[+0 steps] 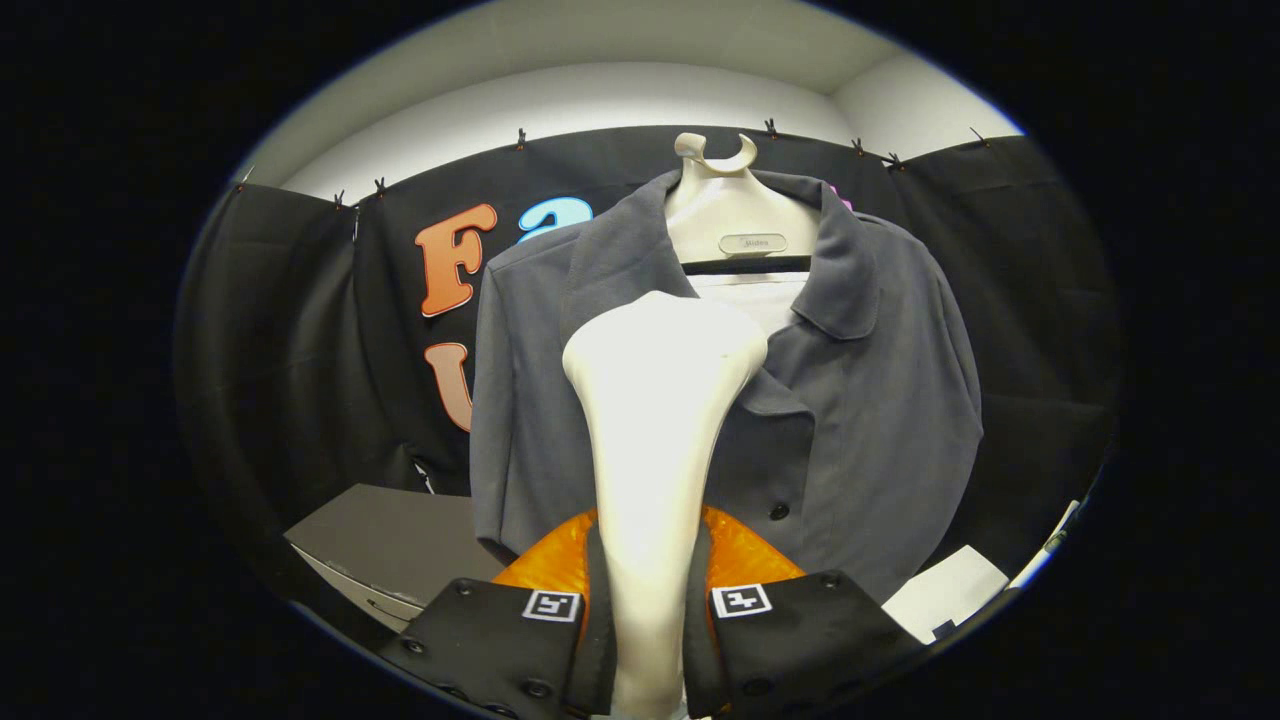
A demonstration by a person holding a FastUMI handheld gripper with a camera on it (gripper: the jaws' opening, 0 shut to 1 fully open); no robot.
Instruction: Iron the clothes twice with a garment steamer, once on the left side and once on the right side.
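- Gripper (648, 610) clamped on steamer (655, 440) handle; both fingers press its sides, handle upright btw them.
- Steamer head flares out at top, sits in front of shirt (870, 400), approx over the placket, just below the collar opening.
- Shirt hangs on hanger (735, 215) straight ahead, long axis vertical; buttons run down just beside the steamer.
- Can't tell if head touches fabric or is just short of it.
- Judgement: head is near shirt's midline, so next pass needs a sideways shift onto one front panel, then a vertical stroke along the shirt.
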